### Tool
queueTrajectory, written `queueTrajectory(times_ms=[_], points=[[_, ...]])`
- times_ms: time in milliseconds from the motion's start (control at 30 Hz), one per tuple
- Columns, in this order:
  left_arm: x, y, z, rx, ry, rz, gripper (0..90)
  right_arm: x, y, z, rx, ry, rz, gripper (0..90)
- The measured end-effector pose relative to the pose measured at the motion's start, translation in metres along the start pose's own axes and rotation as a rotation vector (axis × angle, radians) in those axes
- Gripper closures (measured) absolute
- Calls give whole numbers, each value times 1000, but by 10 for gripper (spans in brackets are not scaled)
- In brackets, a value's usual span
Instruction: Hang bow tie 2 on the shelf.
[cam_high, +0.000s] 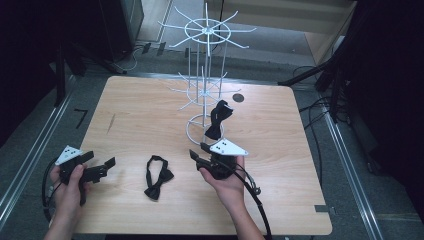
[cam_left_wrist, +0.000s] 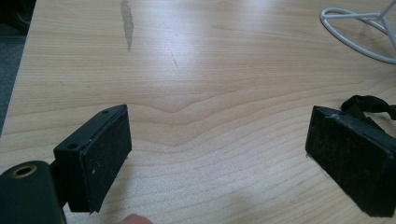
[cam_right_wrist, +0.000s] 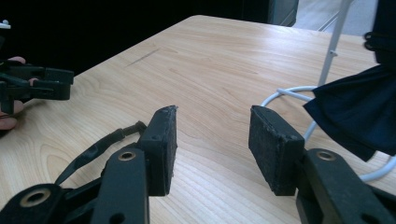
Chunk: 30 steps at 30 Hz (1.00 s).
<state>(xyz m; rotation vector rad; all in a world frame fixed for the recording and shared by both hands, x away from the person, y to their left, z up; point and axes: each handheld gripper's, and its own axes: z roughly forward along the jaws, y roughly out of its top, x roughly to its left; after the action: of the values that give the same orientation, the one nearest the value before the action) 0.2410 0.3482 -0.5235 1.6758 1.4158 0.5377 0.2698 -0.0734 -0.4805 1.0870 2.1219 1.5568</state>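
A black bow tie (cam_high: 158, 178) lies flat on the wooden table (cam_high: 140, 110) between my two grippers; its strap (cam_left_wrist: 369, 103) peeks out behind my left gripper's right jaw. A second dark bow tie (cam_high: 218, 119) hangs on the white wire rack (cam_high: 205, 75), and its cloth (cam_right_wrist: 359, 116) is just right of my right gripper (cam_right_wrist: 212, 140). That gripper (cam_high: 198, 151) is open and empty, low over the table beside the rack's base ring (cam_right_wrist: 285, 95). My left gripper (cam_high: 100, 161) stands wide open (cam_left_wrist: 219, 154) near the table's left front, holding nothing.
The rack's ring base (cam_left_wrist: 355, 32) rests mid-table, with two tiers of thin arms above it. A dark round mark (cam_high: 238, 97) sits behind the rack. A cable (cam_high: 257, 200) trails from the right gripper. Dark equipment and floor rails surround the table.
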Motion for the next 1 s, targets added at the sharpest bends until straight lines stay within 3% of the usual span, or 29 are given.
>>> queueTrajectory(times_ms=[1000], points=[[0, 0, 0, 0, 0, 0, 77, 20, -6, 19, 33, 38, -11, 532]])
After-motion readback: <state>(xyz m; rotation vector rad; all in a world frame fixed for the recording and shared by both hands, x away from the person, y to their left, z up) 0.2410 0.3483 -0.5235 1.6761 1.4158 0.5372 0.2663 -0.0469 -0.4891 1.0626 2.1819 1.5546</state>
